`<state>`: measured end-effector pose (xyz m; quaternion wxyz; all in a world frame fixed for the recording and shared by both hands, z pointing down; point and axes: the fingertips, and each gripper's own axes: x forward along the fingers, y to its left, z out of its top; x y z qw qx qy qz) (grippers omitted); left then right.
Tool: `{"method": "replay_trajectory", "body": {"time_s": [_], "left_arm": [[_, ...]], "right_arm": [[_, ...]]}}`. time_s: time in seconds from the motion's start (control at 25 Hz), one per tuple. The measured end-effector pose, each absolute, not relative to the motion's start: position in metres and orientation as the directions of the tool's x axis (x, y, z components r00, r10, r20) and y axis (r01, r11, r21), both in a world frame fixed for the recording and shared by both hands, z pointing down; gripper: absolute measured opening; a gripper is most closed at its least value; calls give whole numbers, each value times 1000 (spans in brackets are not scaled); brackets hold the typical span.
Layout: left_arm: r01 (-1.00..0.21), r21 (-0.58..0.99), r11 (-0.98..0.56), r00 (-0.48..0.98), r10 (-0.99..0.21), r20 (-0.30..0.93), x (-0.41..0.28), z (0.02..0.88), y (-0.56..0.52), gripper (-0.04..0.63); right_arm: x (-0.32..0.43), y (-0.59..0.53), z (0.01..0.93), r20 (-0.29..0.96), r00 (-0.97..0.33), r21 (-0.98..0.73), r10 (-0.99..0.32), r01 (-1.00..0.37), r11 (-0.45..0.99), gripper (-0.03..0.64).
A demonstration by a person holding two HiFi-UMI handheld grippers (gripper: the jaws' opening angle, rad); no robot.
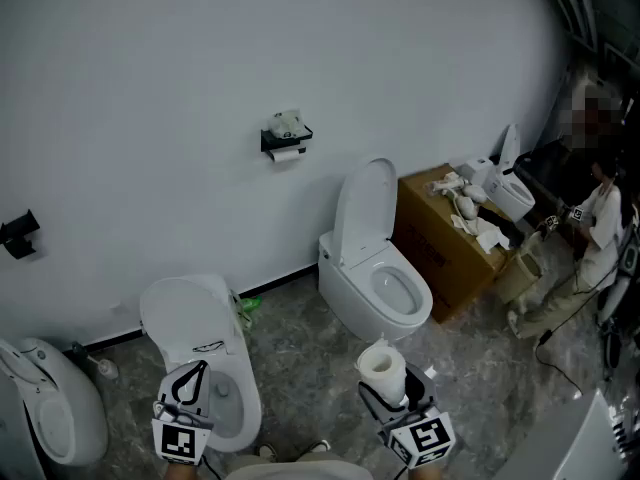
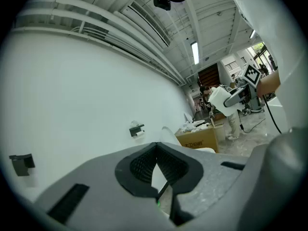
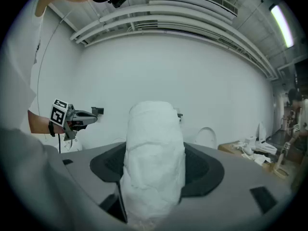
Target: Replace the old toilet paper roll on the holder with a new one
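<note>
Toilet paper roll [image 3: 154, 153], clamped in right tool [image 3: 154, 177], half-hides the holder [image 3: 179, 115]; left tool [image 2: 157, 170] closed.

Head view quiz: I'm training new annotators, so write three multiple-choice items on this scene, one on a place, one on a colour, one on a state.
1. Where is the paper holder? A on the wall; B on the floor; C on the cardboard box.
2. What colour is the holder? A white; B black; C red.
3. The right gripper is: A open, empty; B shut, empty; C shut on the toilet paper roll.
Answers: A, it hangs on the wall; B, black against the white wall; C, its jaws clamp the roll.
</note>
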<state>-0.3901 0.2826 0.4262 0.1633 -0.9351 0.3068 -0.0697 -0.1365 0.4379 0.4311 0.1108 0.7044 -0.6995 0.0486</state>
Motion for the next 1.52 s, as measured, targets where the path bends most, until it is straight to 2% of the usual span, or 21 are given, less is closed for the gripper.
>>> {"method": "replay_trajectory", "body": {"time_s": [0.48,0.76,1.0,1.04,1.16,1.28,1.52], "left_arm": [[-540,-351,-765,800,-596,71,-379,435,281,8],[-583,-375,-720,758,-649,66,-376,432,274,8],[-530,-450,-719,764,-635,115,-337,437,279,12],[-519,-460,-720,761,-635,134,-329,440,277,42],[-471,-497,-729,763,-619,186,-305,451,274,292],[-431,-534,-727,775,-601,193,-282,451,273,328],[-427,-531,-732,777,-597,198,-255,450,275,334]], "right_arm": [[-133,429,436,235,-16,72,-972,-997,34,322],[-125,425,429,201,-62,32,-978,-997,70,323],[-91,439,430,168,-51,24,-984,-998,56,323],[-86,441,432,167,-47,19,-985,-999,51,323],[-73,450,439,168,-39,4,-985,-999,41,322],[-63,455,443,172,-38,1,-984,-999,38,323],[-43,462,445,175,-31,-9,-984,-1000,30,323]]}}
